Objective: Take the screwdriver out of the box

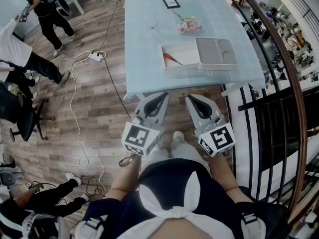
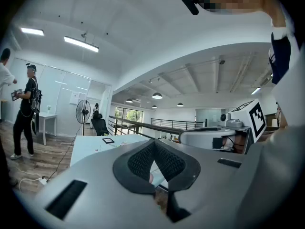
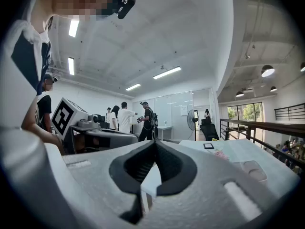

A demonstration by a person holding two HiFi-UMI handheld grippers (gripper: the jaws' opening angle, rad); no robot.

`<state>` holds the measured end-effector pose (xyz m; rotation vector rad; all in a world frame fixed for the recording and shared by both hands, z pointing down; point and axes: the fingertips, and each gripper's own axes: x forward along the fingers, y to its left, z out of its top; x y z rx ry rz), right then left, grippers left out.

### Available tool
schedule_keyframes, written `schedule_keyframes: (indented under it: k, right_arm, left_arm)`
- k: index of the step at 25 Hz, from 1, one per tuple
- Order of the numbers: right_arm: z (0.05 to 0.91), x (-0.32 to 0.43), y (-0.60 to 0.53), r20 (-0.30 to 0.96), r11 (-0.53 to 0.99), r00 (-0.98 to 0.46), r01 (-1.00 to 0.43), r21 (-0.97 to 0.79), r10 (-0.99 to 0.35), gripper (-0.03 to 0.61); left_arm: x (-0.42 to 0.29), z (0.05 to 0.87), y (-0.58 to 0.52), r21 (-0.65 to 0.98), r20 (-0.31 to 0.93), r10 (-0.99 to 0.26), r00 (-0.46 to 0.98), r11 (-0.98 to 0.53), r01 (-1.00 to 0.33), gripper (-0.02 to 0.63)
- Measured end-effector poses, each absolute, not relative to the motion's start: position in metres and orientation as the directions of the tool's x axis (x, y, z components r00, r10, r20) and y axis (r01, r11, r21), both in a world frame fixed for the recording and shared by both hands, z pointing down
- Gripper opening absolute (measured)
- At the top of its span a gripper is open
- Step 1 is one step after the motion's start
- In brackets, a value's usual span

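Observation:
The screwdriver point(image 1: 172, 59), red-handled with a thin shaft, lies inside an open white box point(image 1: 164, 66) on the pale blue table point(image 1: 144, 59). The box's grey lid point(image 1: 216, 52) rests against its right side. Both grippers hang close to the person's body, short of the table's near edge and well away from the box. My left gripper point(image 1: 160, 99) has its jaws together with nothing between them, as the left gripper view point(image 2: 155, 142) also shows. My right gripper point(image 1: 193, 101) is likewise shut and empty point(image 3: 155, 143).
A small bunch of pink flowers point(image 1: 189, 24) and a black picture frame point(image 1: 171, 3) lie farther back on the table. A dark railing point(image 1: 279, 83) runs along the right. Cables and a power strip point(image 1: 96, 57) lie on the wood floor, with people standing at the left.

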<state>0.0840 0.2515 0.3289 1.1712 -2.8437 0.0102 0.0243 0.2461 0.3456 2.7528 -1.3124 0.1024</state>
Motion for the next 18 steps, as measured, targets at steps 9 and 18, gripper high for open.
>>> schedule_keyframes:
  k: [9, 18]
  right_arm:
    - [0.326, 0.108, 0.227, 0.050, 0.706, -0.704, -0.708, 0.032, -0.708, -0.002]
    - [0.315, 0.143, 0.199, 0.023, 0.735, -0.736, -0.673, 0.080, -0.676, 0.000]
  left_arm:
    - [0.028, 0.351, 0.227, 0.025, 0.121, -0.792, 0.598, -0.600, -0.800, 0.015]
    - [0.033, 0.349, 0.198, 0.054, 0.110, -0.855, 0.507, -0.504, -0.862, 0.015]
